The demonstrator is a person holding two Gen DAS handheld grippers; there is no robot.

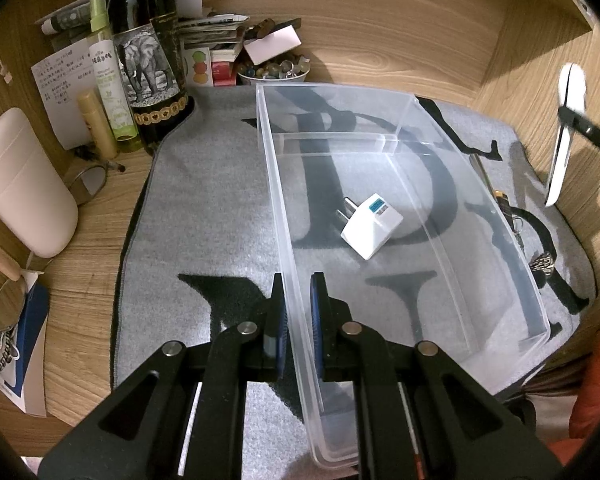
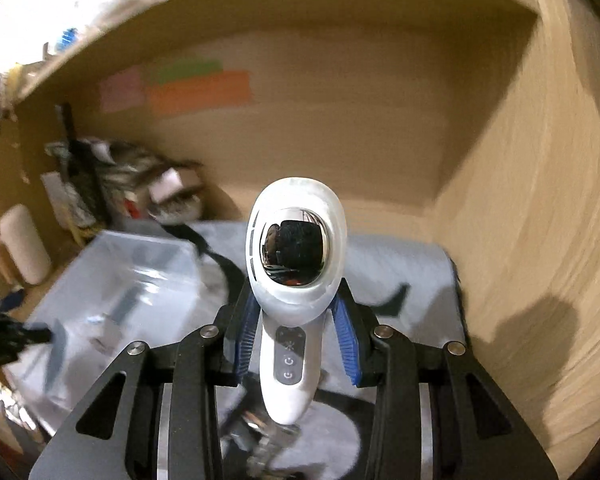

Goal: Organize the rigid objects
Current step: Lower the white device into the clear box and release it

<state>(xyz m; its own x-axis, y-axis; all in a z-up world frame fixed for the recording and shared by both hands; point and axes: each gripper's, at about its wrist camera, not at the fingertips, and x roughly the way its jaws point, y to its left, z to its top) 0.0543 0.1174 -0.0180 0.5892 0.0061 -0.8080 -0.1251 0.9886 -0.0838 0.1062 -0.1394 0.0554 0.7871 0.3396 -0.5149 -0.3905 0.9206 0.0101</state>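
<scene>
A clear plastic bin (image 1: 420, 128) lies on a grey mat (image 1: 204, 208). Inside it rests a white plug adapter (image 1: 374, 226). My left gripper (image 1: 298, 280) is shut on the bin's near left wall, one pad inside and one outside. My right gripper (image 2: 296, 300) is shut on the handle of a white handheld device (image 2: 296, 240) with a chrome head and a button panel, held up above the mat. In the left wrist view that device (image 1: 566, 132) hangs at the far right, beyond the bin. The bin (image 2: 112, 280) shows blurred at lower left in the right wrist view.
A dark bottle (image 1: 148, 48), spray bottles (image 1: 108, 80), papers and a bowl of beads (image 1: 274, 70) crowd the back left. A white jug (image 1: 24, 184) stands left. A screwdriver (image 1: 488, 176) and keys (image 1: 542, 262) lie right of the bin. Wooden walls (image 2: 520, 160) enclose the alcove.
</scene>
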